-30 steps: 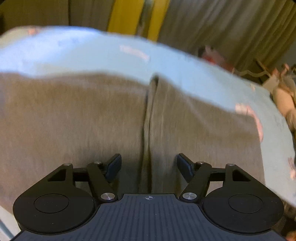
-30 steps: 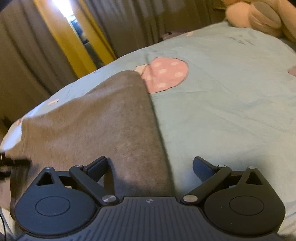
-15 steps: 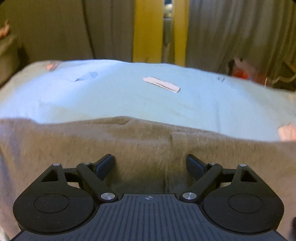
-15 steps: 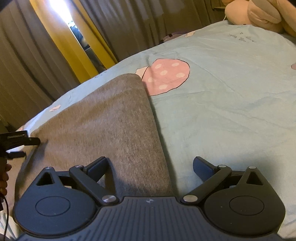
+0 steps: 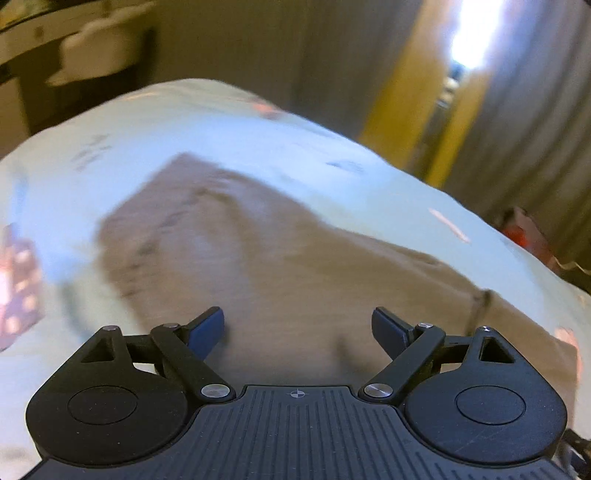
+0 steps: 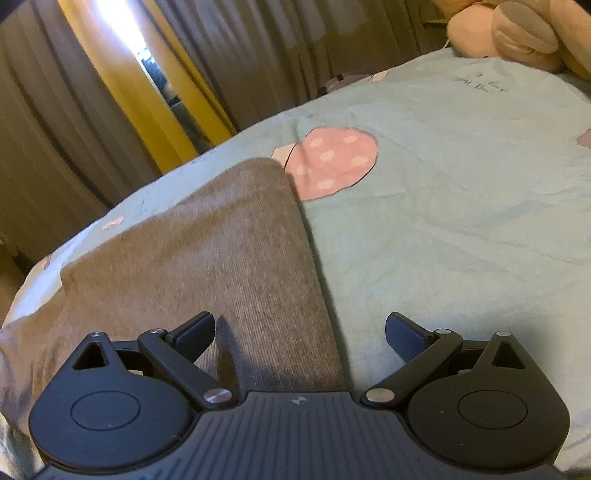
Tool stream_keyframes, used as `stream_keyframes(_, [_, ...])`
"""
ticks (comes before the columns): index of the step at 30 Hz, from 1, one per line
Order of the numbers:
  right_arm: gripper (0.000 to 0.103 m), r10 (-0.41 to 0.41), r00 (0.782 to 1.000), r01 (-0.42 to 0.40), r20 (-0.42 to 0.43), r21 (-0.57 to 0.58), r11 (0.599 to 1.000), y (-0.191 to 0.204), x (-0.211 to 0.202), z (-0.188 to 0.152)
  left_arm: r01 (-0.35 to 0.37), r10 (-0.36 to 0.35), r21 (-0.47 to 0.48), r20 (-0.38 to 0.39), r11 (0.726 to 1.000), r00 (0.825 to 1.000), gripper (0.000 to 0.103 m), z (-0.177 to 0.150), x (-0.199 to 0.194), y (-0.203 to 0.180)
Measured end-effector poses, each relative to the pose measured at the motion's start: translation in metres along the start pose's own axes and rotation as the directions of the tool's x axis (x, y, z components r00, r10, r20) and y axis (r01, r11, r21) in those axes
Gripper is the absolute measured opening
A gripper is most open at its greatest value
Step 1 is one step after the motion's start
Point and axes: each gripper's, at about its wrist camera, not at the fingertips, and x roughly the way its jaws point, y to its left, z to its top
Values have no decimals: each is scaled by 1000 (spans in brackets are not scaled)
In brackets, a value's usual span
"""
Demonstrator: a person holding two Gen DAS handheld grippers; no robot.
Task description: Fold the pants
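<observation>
Grey-brown pants [image 6: 221, 251] lie flat on a light blue bedsheet [image 6: 461, 206]. In the right wrist view they stretch from the near left toward a pink spotted print [image 6: 332, 162], their right edge running between my fingers. My right gripper [image 6: 300, 330] is open and empty just above that edge. In the blurred left wrist view the pants [image 5: 288, 258] fill the middle, with a seam [image 5: 480, 306] at the right. My left gripper [image 5: 297, 326] is open and empty over the fabric.
Grey curtains [image 6: 258, 48] with a yellow strip [image 6: 147, 96] hang behind the bed. A beige plush toy [image 6: 517, 33] lies at the far right. Dark furniture [image 5: 74, 55] stands past the bed's far left, and something red [image 5: 524, 236] at its right edge.
My left gripper has swung left over the pants, so its view now looks along their length and is blurred. My right gripper has barely moved. Both stay open.
</observation>
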Motion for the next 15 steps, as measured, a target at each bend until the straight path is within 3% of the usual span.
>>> stream_keyframes(2, [99, 2, 1000, -1, 29, -17, 1000, 3, -6, 0, -10, 8, -51, -27, 999, 1000, 94, -4, 2, 23])
stream_keyframes(5, [99, -1, 999, 2, 42, -38, 999, 8, -11, -1, 23, -41, -180, -92, 983, 995, 93, -9, 12, 58])
stream_keyframes(9, [99, -23, 1000, 23, 15, -41, 999, 9, -7, -2, 48, -92, -392, -94, 919, 991, 93, -10, 24, 96])
stream_keyframes(15, [99, -36, 999, 36, -7, -43, 998, 10, -3, -3, 68, -120, -483, -78, 873, 990, 91, -14, 43, 120])
